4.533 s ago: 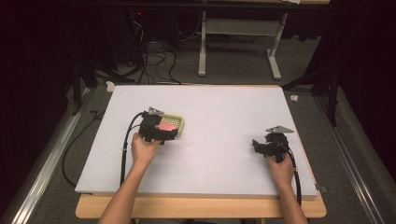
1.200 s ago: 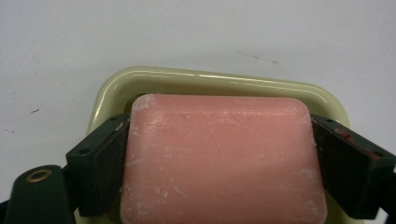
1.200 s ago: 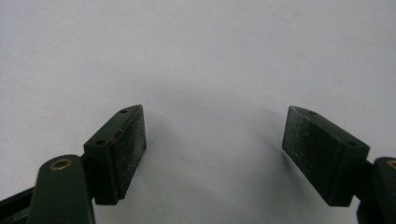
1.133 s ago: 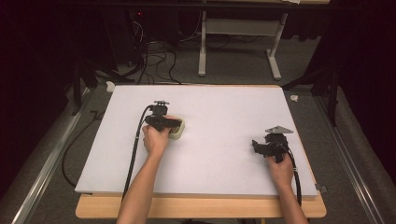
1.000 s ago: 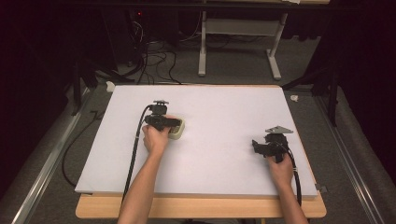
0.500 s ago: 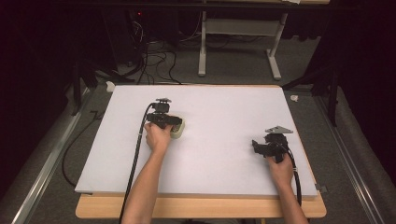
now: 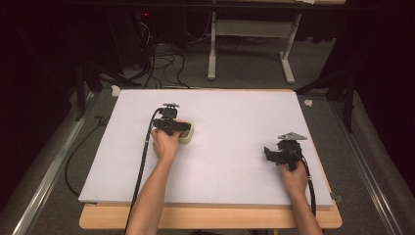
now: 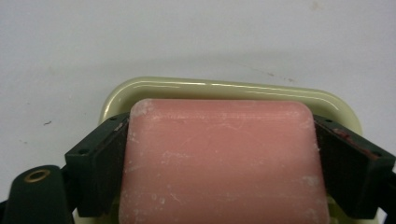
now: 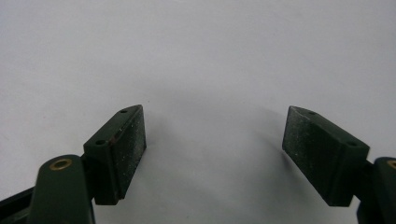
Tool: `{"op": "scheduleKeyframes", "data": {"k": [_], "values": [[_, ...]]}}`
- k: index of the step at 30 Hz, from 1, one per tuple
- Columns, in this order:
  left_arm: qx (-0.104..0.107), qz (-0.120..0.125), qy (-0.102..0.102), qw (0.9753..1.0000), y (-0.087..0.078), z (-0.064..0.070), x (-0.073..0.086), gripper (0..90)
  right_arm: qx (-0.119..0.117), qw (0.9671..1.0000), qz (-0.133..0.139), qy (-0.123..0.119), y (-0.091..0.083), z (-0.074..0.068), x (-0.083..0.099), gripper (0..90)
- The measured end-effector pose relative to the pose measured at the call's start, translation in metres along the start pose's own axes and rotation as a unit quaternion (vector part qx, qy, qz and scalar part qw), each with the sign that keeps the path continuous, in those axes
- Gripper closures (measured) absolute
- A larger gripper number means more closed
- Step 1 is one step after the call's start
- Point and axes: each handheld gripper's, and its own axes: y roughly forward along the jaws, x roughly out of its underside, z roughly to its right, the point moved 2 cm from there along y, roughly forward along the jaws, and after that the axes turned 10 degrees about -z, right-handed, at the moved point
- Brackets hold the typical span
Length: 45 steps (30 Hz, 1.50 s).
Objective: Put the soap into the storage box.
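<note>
Pink soap bar point(image 8: 222, 161) sits right up close in my left gripper view, clamped between the two black jaws of my left gripper point(image 8: 224, 154), one jaw pressed on each short side. Its surface is scuffed and a bit chalky. Just behind and under it is the pale yellow-green soap dish point(image 8: 233, 91); its glossy rim curves around the far edge of the bar. I can't tell whether the bar is resting in the dish or held just above it.

My right gripper point(image 9: 215, 144) has its jaws spread wide with only bare white tabletop between them, gripping nothing.

From the high view, my right hand point(image 7: 293, 176) is nearer the front edge on the right side of the white table point(image 7: 235, 186), holding that gripper with its grey three-cornered plate on top. My left hand point(image 7: 165, 144) is farther in, left of centre, and the gripper it holds lies over the dish, whose rim peeks out on the right side. The two grippers are well apart. Beyond the table's far edge there's grey floor, a tangle of cables point(image 7: 161, 58) and the legs of a white stand point(image 7: 249, 54).
</note>
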Motion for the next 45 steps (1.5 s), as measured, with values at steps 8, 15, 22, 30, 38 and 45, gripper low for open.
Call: {"op": "scheduleKeyframes", "data": {"k": [8, 15, 22, 30, 38, 45], "values": [[0.017, 0.043, 0.024, 0.9986, -0.027, -0.007, 0.009, 13.4, 0.000, 1.0000, -0.001, 0.000, 0.000, 0.000, 0.000, 22.0], [0.046, 0.077, 0.040, 0.9952, -0.047, -0.015, 0.022, 14.9, 0.000, 1.0000, -0.001, 0.000, 0.000, 0.000, 0.000, 22.0], [0.073, 0.097, 0.056, 0.9911, -0.061, -0.019, 0.040, 15.5, -0.001, 1.0000, -0.001, 0.001, 0.000, 0.000, 0.000, 21.9], [0.097, 0.109, 0.067, 0.9870, -0.067, -0.020, 0.062, 15.8, -0.001, 1.0000, -0.001, 0.002, 0.000, 0.000, 0.000, 21.7], [0.113, 0.115, 0.081, 0.9836, -0.071, -0.018, 0.078, 15.9, -0.002, 1.0000, -0.003, 0.004, 0.000, 0.001, 0.000, 21.5], [0.127, 0.117, 0.089, 0.9810, -0.073, -0.017, 0.092, 16.0, -0.004, 1.0000, -0.003, 0.005, 0.000, 0.001, 0.000, 21.5]]}}
